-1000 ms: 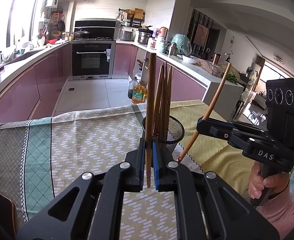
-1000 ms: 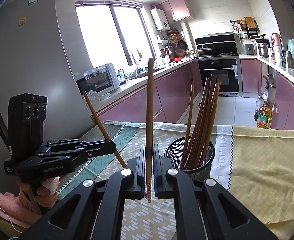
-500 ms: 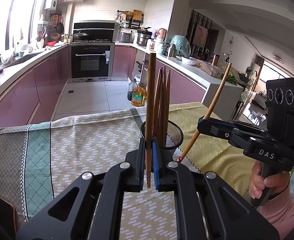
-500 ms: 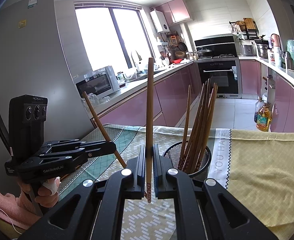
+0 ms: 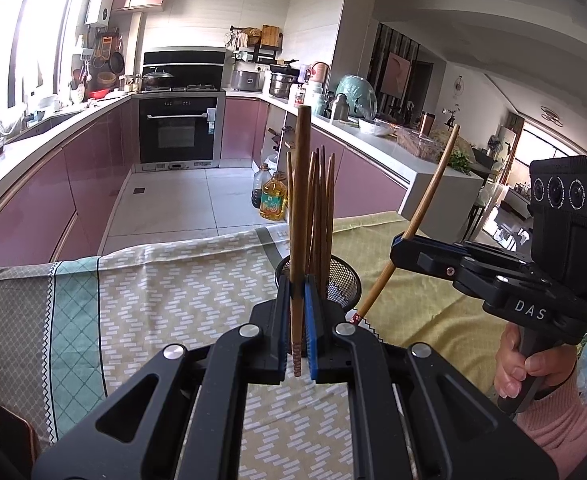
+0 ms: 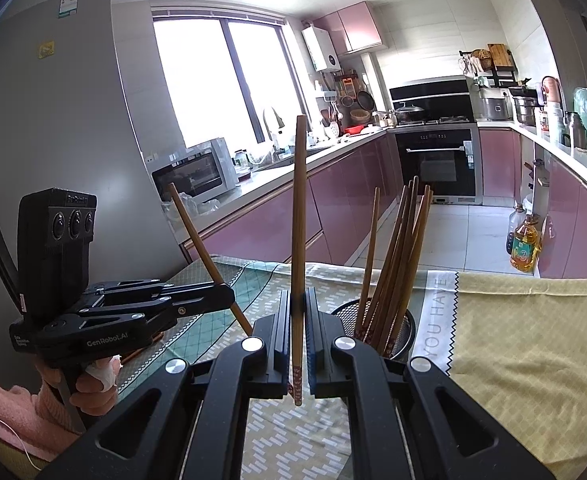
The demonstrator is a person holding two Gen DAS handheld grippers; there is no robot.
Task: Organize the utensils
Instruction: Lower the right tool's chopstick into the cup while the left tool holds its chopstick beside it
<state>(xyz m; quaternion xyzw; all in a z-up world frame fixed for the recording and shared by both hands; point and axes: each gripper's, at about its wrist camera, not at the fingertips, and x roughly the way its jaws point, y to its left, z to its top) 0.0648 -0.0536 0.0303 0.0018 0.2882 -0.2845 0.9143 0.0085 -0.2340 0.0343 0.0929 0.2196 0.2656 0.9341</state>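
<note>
Little has moved since earlier: one chopstick is clamped in each gripper, and lowering into the holder is called for next.

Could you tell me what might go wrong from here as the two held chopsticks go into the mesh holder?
1. The left gripper and right gripper each pinch one chopstick near its lower end, so a long top could swing or slip.
2. The mesh holder already has several chopsticks leaning outward; an incoming one may knock them or tip the light holder.
</note>
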